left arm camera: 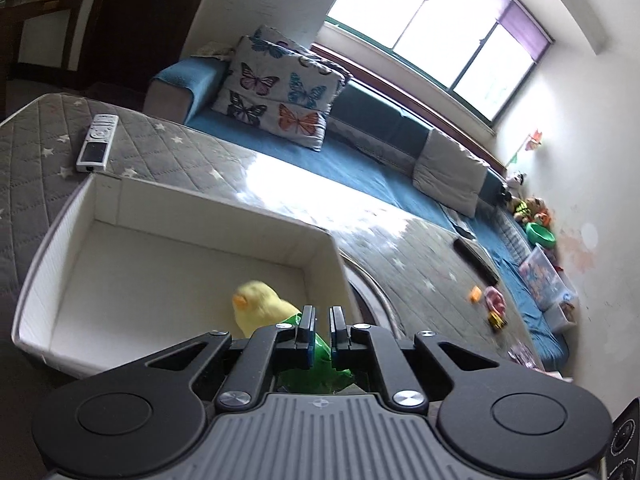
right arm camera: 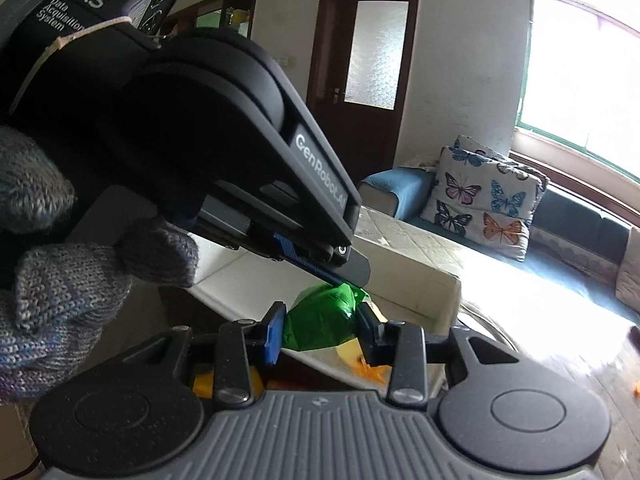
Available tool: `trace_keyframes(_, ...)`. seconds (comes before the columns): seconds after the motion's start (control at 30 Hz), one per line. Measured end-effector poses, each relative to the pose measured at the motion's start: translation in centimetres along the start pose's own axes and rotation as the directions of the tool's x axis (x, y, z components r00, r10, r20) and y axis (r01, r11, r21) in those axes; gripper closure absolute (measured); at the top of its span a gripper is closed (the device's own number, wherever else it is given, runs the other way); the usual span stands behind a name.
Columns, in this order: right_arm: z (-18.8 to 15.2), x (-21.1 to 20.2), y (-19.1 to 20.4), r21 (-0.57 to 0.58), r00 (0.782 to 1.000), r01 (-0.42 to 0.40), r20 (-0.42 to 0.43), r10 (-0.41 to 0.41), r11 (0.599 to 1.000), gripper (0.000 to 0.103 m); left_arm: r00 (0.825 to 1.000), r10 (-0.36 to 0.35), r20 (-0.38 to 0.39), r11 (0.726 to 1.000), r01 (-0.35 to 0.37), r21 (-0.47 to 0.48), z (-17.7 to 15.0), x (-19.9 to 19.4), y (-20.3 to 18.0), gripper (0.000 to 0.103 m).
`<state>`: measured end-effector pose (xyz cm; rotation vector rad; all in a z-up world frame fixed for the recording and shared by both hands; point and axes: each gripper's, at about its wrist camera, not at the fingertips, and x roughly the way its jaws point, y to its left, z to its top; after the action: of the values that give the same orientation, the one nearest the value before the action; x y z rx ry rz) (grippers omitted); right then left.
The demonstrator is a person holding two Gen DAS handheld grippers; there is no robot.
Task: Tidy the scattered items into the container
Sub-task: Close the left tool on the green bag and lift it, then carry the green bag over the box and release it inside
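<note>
Duck half hidden behind left gripper.

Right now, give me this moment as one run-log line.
left gripper: shut on green wrapper | right gripper: jaws around same wrapper | yellow plush chick: in white box | white remote: outside box

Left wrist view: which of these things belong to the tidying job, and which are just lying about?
Job:
white box
green-wrapped item, between both grippers' fingers
yellow plush duck, already inside
small toys on the quilt
white remote

Lying about:
butterfly pillow
blue sofa
clear bin
</note>
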<state>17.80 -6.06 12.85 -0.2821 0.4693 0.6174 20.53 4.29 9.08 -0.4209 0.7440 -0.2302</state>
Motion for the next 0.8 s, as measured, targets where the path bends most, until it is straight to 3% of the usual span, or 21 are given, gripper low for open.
trace_keyframes(0.43,0.5,8.0,-1.5,0.033,0.986,-0.107,-0.127,0.11,0.994,0.067,0.994,0.074,-0.077,0.993,-0.081,-0.091,2.0,5.4,6.1,0.095)
trace_keyframes(0.8,0.0,9.2,-1.5,0.032,0.976,-0.105,-0.189,0.109,0.994,0.066,0.991,0.09,-0.1,0.99,-0.1,-0.1,1.5,6.1,6.9,0.094)
